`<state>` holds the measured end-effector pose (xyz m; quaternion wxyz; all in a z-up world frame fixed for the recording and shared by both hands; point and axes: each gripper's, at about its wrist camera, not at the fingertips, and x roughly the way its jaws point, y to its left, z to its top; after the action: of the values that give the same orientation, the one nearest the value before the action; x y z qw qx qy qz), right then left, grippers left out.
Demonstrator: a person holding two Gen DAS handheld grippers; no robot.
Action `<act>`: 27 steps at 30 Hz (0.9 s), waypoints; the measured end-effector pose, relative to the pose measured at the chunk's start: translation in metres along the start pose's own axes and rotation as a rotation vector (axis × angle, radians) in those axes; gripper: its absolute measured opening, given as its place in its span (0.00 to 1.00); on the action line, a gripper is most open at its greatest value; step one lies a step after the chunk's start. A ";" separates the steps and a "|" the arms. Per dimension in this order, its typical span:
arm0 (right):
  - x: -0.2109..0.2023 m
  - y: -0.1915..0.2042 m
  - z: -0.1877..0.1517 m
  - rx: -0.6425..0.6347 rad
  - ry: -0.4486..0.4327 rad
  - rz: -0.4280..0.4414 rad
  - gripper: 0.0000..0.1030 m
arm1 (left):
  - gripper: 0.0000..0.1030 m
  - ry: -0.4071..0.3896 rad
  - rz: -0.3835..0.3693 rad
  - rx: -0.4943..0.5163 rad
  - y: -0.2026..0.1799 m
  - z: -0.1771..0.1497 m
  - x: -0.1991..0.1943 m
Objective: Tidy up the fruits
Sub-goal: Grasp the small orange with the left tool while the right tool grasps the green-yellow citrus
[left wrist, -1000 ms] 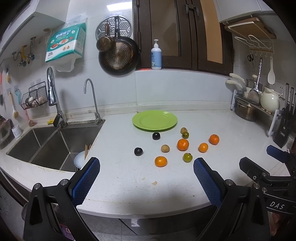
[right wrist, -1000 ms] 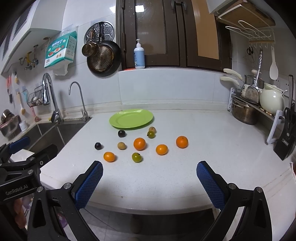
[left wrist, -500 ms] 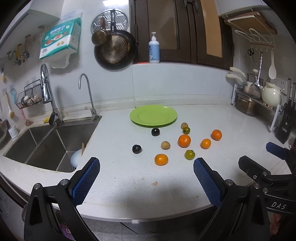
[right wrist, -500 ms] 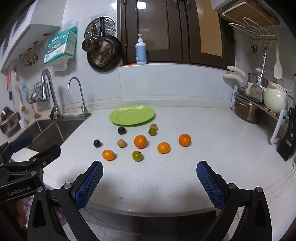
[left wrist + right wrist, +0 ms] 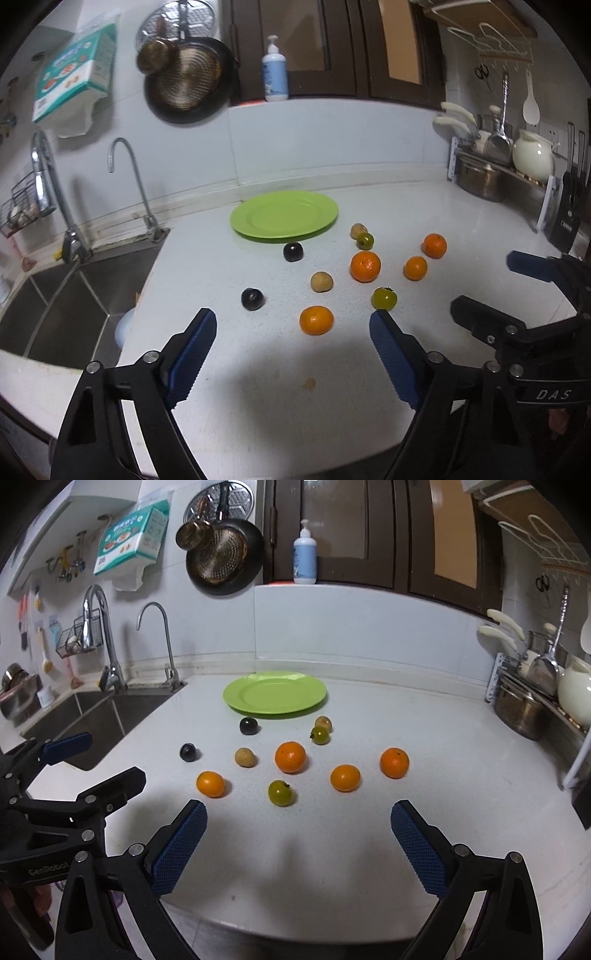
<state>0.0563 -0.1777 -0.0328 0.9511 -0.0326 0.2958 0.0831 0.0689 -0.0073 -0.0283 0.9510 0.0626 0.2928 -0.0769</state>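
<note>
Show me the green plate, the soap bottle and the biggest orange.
green plate (image 5: pixel 258 230): left wrist view, near rim.
soap bottle (image 5: pixel 305 559): right wrist view, body.
biggest orange (image 5: pixel 290 757): right wrist view, centre.

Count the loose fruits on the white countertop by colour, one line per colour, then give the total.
Round orange fruits: 4
Round dark, near-black fruits: 2
Small green fruits: 2
Small tan-brown fruits: 2
Total: 10, none on the round green plate.

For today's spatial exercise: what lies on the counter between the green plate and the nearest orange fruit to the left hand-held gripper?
In the left wrist view, between the green plate and that orange fruit lie a dark fruit and a tan fruit.
</note>
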 end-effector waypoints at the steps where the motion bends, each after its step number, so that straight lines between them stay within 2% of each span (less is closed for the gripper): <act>1: 0.007 -0.001 0.001 0.003 0.013 0.011 0.95 | 0.78 0.006 -0.010 0.003 0.000 0.001 0.006; 12: 0.073 0.004 0.007 0.007 0.145 0.074 0.68 | 0.63 0.108 -0.125 0.036 0.008 0.004 0.064; 17: 0.092 0.009 0.006 0.016 0.190 0.077 0.60 | 0.57 0.155 -0.185 0.071 0.005 0.000 0.084; 23: 0.111 0.008 0.004 0.028 0.234 0.103 0.53 | 0.56 0.202 -0.216 0.049 0.006 -0.001 0.098; 27: 0.118 0.005 0.006 0.009 0.249 0.116 0.49 | 0.51 0.223 -0.207 0.035 0.004 -0.001 0.106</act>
<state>0.1542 -0.1555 -0.0953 0.9007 -0.0212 0.4134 0.1317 0.1556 -0.0146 -0.0892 0.8984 0.0567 0.3999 -0.1724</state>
